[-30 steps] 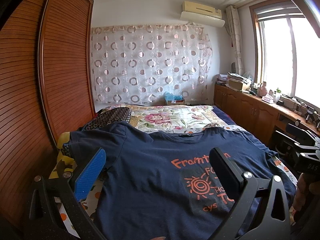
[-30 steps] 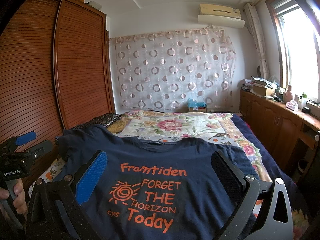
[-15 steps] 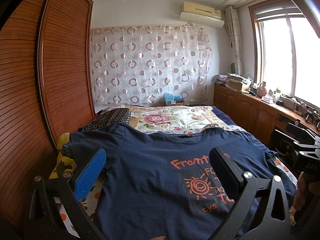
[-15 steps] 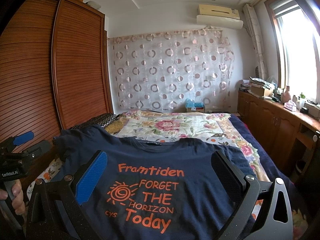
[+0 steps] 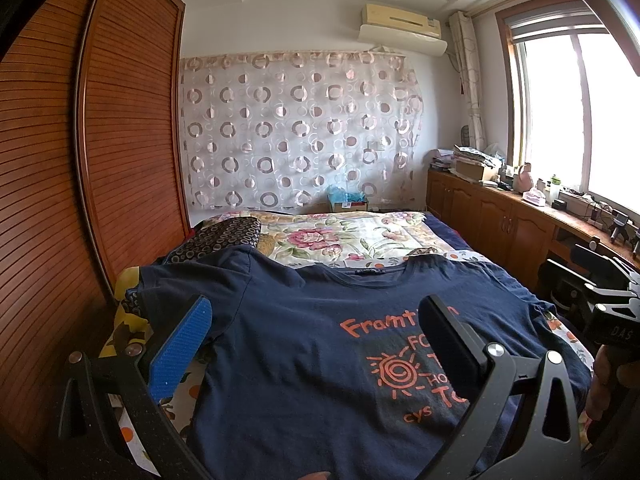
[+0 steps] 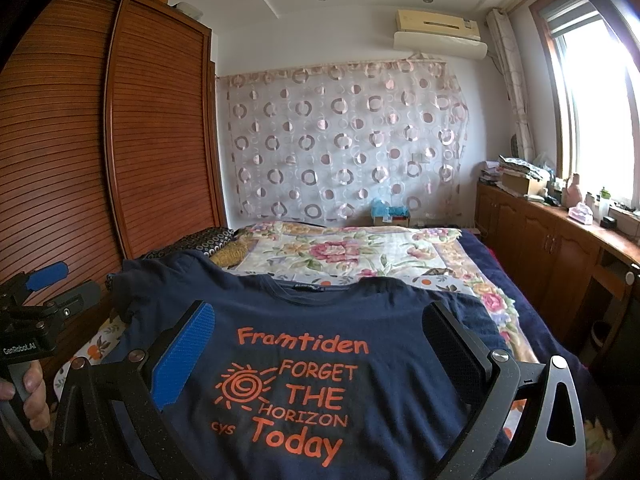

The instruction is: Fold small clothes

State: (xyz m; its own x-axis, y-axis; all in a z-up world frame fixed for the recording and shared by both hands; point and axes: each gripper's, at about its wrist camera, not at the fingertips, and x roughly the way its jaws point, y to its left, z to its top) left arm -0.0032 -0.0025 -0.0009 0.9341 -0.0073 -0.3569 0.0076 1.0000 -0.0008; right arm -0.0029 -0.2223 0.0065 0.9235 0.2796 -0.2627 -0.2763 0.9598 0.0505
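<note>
Change since 1 s ago: almost none; both grippers hover as before, the right view drifting slightly so the print sits a little higher.
Left wrist view, left gripper (image 5: 316, 344): jaws spread wide, holding nothing, above the shirt's left half.
Left wrist view, T-shirt (image 5: 288, 344): navy, spread flat face up on the floral bedspread (image 5: 360, 236), collar toward the curtain.
Right wrist view, right gripper (image 6: 320, 348): jaws released, empty, over the orange print (image 6: 292, 388).
Right wrist view, left sleeve (image 6: 160, 280): lies near the wardrobe side.
Handling: light, soft, limp cloth; likely best pinched at sleeve or hem edges.
</note>
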